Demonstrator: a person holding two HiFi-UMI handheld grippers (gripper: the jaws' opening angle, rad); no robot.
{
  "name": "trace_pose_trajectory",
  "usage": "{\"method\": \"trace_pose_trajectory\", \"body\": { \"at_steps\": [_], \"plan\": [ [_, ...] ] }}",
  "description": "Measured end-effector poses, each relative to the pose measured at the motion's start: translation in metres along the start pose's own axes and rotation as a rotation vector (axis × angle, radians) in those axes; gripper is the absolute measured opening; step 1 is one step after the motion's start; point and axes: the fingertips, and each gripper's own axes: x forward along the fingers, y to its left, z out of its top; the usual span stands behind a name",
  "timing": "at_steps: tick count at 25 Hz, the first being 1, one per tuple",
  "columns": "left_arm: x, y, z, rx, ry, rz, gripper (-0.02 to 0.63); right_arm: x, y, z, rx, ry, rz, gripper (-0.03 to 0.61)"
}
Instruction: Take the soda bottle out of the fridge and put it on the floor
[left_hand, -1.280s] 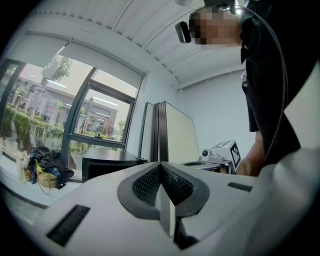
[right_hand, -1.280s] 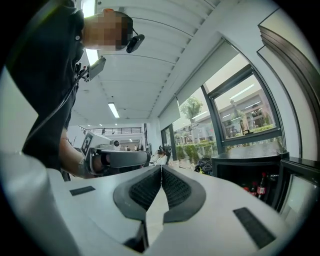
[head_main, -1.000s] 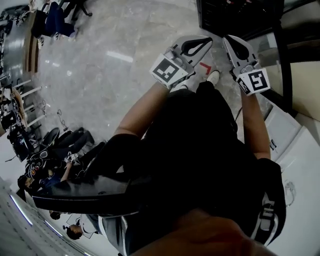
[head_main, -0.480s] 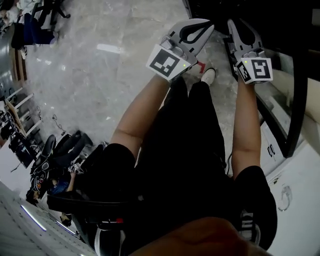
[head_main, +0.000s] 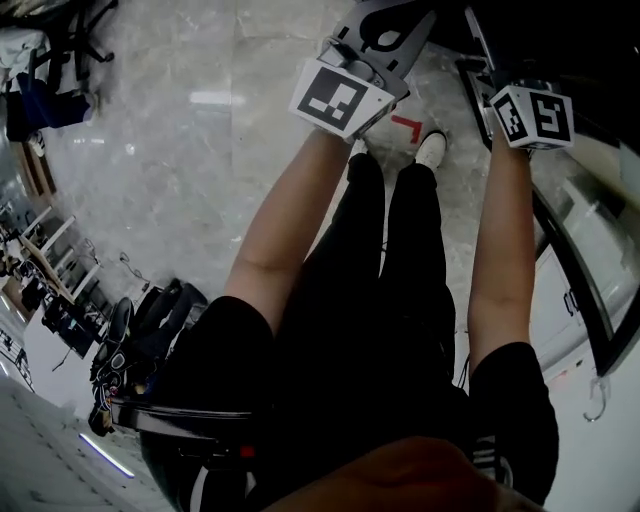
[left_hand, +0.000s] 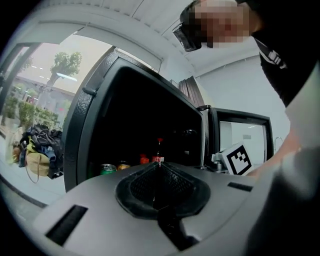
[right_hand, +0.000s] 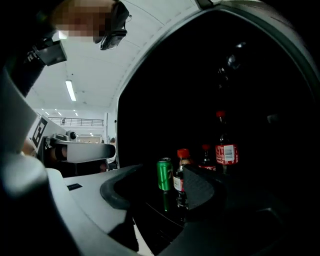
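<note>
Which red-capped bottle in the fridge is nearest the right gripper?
The short bottle beside the green can, ahead of the empty jaws, which have just been opening; the middle bottle and tall bottle stand further back.

Left gripper, jaws together, open fridge, soda bottle, cans

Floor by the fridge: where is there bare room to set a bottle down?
The pale floor is bare between the person's legs and the draped chair at the far left. The fridge is crowded inside: a green can and red-capped bottles stand close together.
</note>
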Motion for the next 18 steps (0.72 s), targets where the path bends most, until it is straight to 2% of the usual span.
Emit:
{"method": "trace_pose_trajectory", "body": {
  "at_steps": [5,12,18],
  "plan": [
    [0.021,0.011,-0.019,0.023,0.012,-0.019,-0.002,0.023,-0.022,-0.021,-0.023,0.022,-0.032,0.254],
    [0.038,0.029,-0.032,0.009,0.012,0.009,-0.002,0.047,-0.041,-0.029,0.010,0.028,-0.083,0.305],
    [0.048,0.037,-0.044,-0.006,0.030,0.009,-0.002,0.060,-0.046,-0.040,-0.019,0.050,-0.089,0.311]
  ]
}}
